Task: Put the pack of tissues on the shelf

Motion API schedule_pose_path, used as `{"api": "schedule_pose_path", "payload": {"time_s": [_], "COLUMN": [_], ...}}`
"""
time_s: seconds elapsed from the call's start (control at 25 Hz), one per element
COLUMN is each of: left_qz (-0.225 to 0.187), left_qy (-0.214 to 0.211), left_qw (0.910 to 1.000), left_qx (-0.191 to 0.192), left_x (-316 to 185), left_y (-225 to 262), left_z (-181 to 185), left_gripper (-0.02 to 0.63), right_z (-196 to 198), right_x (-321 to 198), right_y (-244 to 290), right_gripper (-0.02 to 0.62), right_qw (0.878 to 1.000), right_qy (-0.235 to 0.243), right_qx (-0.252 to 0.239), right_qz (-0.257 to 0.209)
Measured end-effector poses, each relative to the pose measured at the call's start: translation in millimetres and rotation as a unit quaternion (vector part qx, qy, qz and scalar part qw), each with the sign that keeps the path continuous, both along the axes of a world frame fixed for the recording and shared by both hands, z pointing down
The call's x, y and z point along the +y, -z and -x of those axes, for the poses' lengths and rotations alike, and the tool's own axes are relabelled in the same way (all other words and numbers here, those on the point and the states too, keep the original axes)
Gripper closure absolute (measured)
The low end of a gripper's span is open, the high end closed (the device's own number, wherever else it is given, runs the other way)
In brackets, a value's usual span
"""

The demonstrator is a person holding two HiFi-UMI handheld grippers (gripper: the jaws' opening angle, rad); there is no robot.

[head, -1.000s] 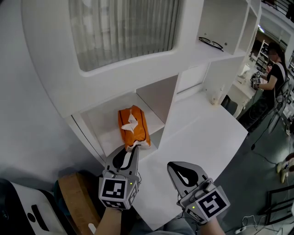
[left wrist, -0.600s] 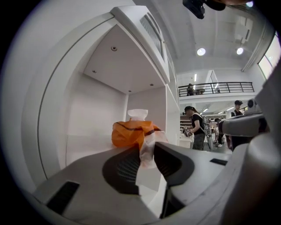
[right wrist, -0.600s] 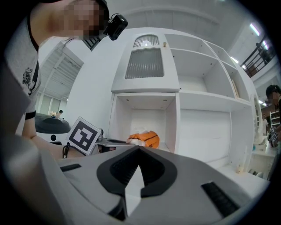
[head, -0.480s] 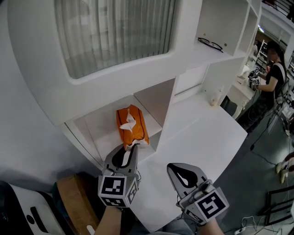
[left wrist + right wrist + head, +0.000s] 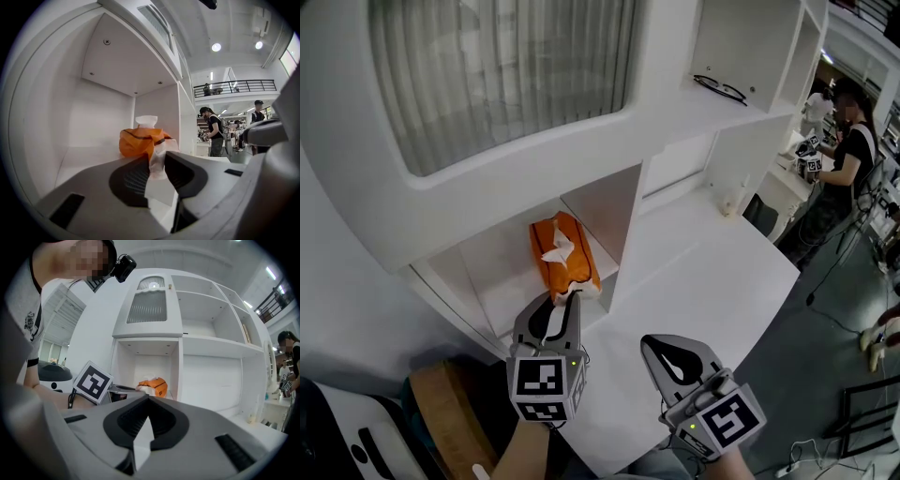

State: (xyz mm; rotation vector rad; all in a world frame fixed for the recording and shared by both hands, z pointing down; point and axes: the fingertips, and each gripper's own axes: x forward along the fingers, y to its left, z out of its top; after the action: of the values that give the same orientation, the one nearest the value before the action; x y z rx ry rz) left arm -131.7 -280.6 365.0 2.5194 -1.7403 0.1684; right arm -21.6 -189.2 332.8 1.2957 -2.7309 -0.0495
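The orange pack of tissues (image 5: 562, 251) lies on the floor of the low shelf compartment (image 5: 492, 272), with a white tissue sticking up from its top. My left gripper (image 5: 565, 298) is at the pack's near end. In the left gripper view the pack (image 5: 140, 140) lies just ahead, and its white end flap hangs between the jaws of that gripper (image 5: 158, 157). Those jaws have just been opening, stand a little apart and do not press on it. My right gripper (image 5: 649, 342) hovers over the white desk, shut and empty. The right gripper view shows the pack (image 5: 154, 386) far ahead.
The white desk (image 5: 703, 272) runs to the right of the compartment. A pair of glasses (image 5: 719, 89) lies on a higher shelf. A brown box (image 5: 441, 403) stands low at the left. A person (image 5: 848, 159) stands at the far right.
The head view has swung, so the shelf sits further left. The pack stays on the shelf and the left gripper stays at its near end. The right gripper has not moved.
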Motion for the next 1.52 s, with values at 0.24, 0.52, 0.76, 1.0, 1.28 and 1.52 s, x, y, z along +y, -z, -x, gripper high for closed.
{"api": "schedule_pose_path", "payload": {"time_s": [0.24, 0.52, 0.76, 1.0, 1.28, 1.52], "left_qz": [-0.022, -0.033, -0.030, -0.057, -0.072, -0.074], "left_qy": [0.016, 0.034, 0.048, 0.060, 0.038, 0.037], "left_qw": [0.9994, 0.9987, 0.9984, 0.9966, 0.9963, 0.9961], "left_qx": [-0.022, -0.021, -0.008, -0.004, 0.026, 0.031], "left_x": [-3.9, 1.6, 7.3, 16.9, 33.8, 50.5], "left_y": [3.9, 3.6, 2.0, 10.6, 24.1, 32.7], "left_z": [-4.7, 5.8, 17.8, 24.8, 21.3, 21.8], "left_gripper": [0.425, 0.380, 0.345, 0.310, 0.410, 0.512], "right_z": [-6.0, -1.0, 7.2, 12.5, 17.8, 27.4], "right_x": [-4.3, -3.3, -1.2, 3.1, 7.3, 13.4], "right_y": [-2.4, -1.9, -2.4, 0.2, 4.4, 9.3], "right_gripper": [0.583, 0.583, 0.583, 0.583, 0.583, 0.583], "right_qw": [1.000, 1.000, 1.000, 0.999, 0.999, 0.997], "right_qy": [0.001, 0.010, 0.023, 0.037, 0.052, 0.078], "right_qx": [0.000, 0.000, 0.000, 0.001, -0.001, -0.003], "right_qz": [0.003, 0.002, 0.000, -0.003, -0.007, -0.010]}}
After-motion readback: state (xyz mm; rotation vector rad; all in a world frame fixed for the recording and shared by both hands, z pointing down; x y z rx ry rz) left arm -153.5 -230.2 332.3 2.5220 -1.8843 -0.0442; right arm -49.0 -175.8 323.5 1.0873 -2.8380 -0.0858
